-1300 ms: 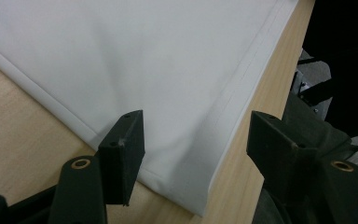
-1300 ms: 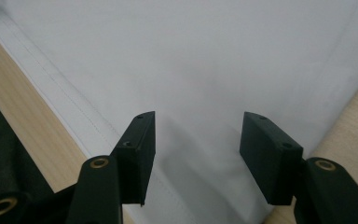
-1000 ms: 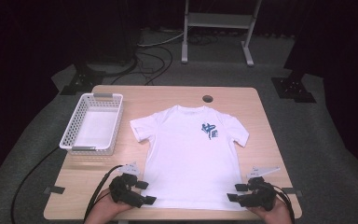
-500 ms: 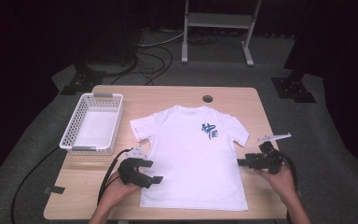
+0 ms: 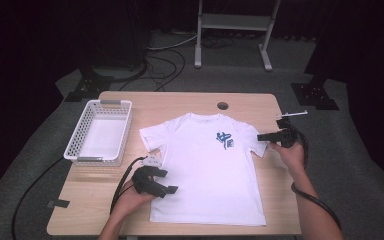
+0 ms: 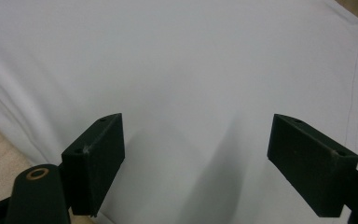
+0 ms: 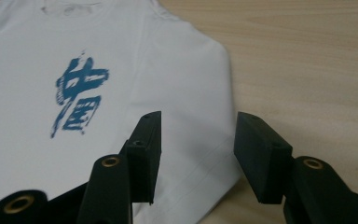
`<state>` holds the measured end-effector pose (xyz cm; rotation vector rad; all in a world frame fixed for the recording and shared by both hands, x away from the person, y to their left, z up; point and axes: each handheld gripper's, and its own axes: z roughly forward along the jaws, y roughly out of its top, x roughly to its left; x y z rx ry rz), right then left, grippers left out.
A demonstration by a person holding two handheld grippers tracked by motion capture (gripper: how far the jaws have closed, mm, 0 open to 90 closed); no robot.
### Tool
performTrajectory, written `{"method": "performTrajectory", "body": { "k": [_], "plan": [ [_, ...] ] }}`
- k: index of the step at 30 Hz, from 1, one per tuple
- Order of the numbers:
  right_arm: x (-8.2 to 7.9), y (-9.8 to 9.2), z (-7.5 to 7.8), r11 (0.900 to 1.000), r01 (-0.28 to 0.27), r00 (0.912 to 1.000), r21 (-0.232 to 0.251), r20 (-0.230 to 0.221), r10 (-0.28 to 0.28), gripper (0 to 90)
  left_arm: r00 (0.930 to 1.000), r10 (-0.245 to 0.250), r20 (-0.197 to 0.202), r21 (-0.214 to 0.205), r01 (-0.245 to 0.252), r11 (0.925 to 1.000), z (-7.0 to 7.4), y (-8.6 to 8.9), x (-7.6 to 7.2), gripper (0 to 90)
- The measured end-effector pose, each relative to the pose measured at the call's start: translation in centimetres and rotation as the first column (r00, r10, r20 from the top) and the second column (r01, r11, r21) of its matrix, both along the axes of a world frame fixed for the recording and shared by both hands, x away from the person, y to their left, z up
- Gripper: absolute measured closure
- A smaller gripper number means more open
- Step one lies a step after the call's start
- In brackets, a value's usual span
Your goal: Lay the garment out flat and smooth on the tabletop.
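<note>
On the bench's [image 5: 130, 205] left side stands a white basket [image 5: 99, 131], seen from the high view. Just right of it a white shirt [image 5: 207, 175] lies flat across the bench's middle, hem at the near edge, collar toward the far edge.

The left gripper [image 5: 161, 185] hovers at the shirt's left side near the near edge. Its own view shows what the high view cannot: the fingers [image 6: 95, 161] stand wide apart over plain cloth, gripping nothing, with the side hem running down at the right.

The right gripper [image 5: 264, 136] is by the right edge at the shirt's sleeve. Its own view shows the blue print [image 7: 77, 95] up close and the sleeve's [image 7: 193, 116] hem lying between the fingers [image 7: 145, 149], which have just been closing but are open, not pressing the cloth.
</note>
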<state>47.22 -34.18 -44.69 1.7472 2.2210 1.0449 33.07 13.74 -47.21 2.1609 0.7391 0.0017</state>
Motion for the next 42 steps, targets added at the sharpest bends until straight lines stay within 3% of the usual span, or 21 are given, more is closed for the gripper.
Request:
{"method": "performTrajectory", "body": {
  "k": [5, 9, 19, 26, 34, 42],
  "plan": [
    [1.4, 0.4, -0.4, 0.9984, 0.034, 0.9994, -0.045, 0.002, -0.034, 57.7, 1.0, -0.004, 0.002, 0.005, 0.004, 1.0, 0.2, 0.3, 0.1, 17.9],
    [1.9, 0.6, -0.5, 0.9982, 0.033, 0.9994, -0.049, -0.011, -0.033, 59.3, 1.0, -0.003, -0.002, 0.007, 0.003, 1.0, 0.1, 0.4, 0.2, 17.9],
    [2.3, 0.3, -1.0, 0.999, 0.037, 0.9983, -0.026, -0.043, -0.039, 68.8, 1.0, -0.005, -0.005, 0.007, 0.005, 1.0, -0.2, 0.4, 0.1, 17.9],
    [2.2, 0.5, -1.2, 0.9991, 0.04, 0.9984, -0.014, -0.04, -0.041, 86.3, 1.0, 0.001, -0.008, 0.006, -0.001, 1.0, -0.2, 0.5, -0.1, 18.0],
    [1.5, 2.6, 0.8, 0.9995, -0.03, 0.9989, -0.006, 0.035, 0.03, 88.0, 0.9999, 0.006, -0.008, 0.0, -0.006, 1.0, -0.1, 0.6, -0.4, 17.9],
    [-0.2, 6.8, 2.2, 0.9858, -0.168, 0.9811, -0.009, 0.096, 0.168, 88.0, 1.0, 0.003, -0.005, -0.004, -0.003, 1.0, -0.1, 0.6, -0.6, 17.9]
  ]
}}
